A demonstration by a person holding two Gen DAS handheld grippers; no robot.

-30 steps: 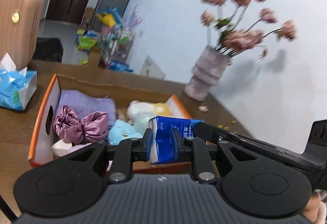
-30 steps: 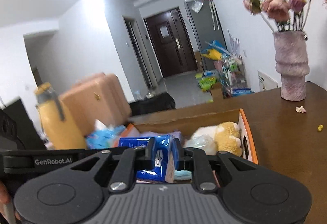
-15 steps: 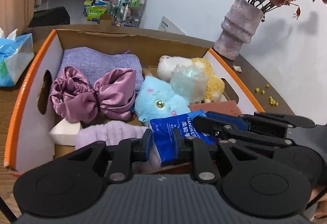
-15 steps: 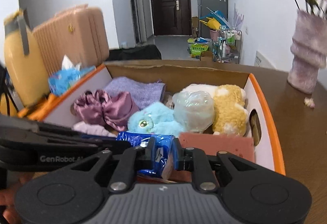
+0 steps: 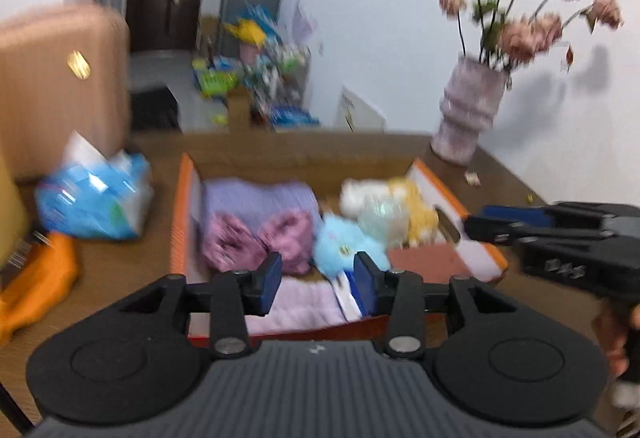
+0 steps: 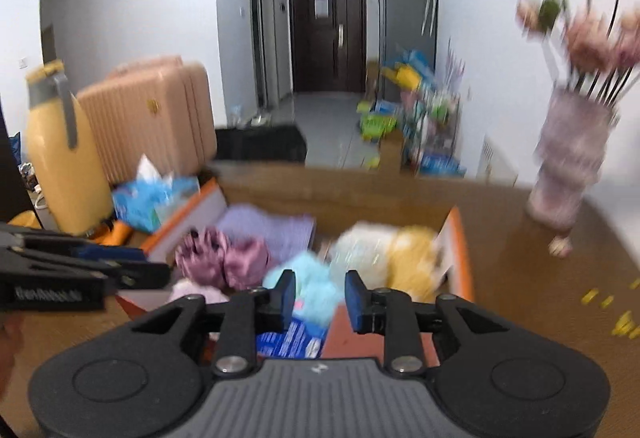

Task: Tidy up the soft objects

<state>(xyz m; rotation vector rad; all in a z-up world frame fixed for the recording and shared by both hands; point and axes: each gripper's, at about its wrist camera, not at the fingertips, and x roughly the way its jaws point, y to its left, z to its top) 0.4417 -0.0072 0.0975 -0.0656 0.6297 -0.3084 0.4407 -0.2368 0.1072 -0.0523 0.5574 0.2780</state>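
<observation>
Left wrist view, blurred: left tool (image 5: 316, 280) is spread and its jaws are opening, nothing pinched; the blue tissue pack (image 5: 347, 298) lies in the box (image 5: 182, 222) just below and beside the right pad, at the box's near edge, whether it touches the pad I cannot tell. Box sits mid-surface (image 5: 104, 278), orange-rimmed, cardboard inside. In it: lilac cloth (image 5: 256, 198) at the far left, pink satin bow (image 5: 256, 242) in front of it, pale pink fluffy piece (image 5: 296, 304) at the near edge, blue plush (image 5: 344, 244) in the middle, white-yellow plush (image 5: 394, 204) at the far right with a clear wrapped ball against it. Tissue bag (image 5: 96, 202) on the surface left of the box, orange cloth (image 5: 36, 282) nearer the left edge. Vase (image 5: 468, 118) with pink flowers at the far right corner. Right tool (image 5: 500, 228) enters from the right over the box's right wall, a hand (image 5: 616, 334) behind it. Right wrist view, blurred: right tool (image 6: 320, 296) also spread, jaws opening, nothing between the pads; tissue pack (image 6: 292, 338) lies below them in the box's near part, beside the blue plush (image 6: 308, 278). Bow (image 6: 222, 258) and lilac cloth (image 6: 268, 228) to the left, yellow plush (image 6: 412, 262) by the right wall. Left tool (image 6: 132, 270) comes in from the left over the box's left wall. Yellow bottle (image 6: 60, 154) and suitcase (image 6: 152, 114) beyond the left edge, vase (image 6: 568, 166) at the right.
</observation>
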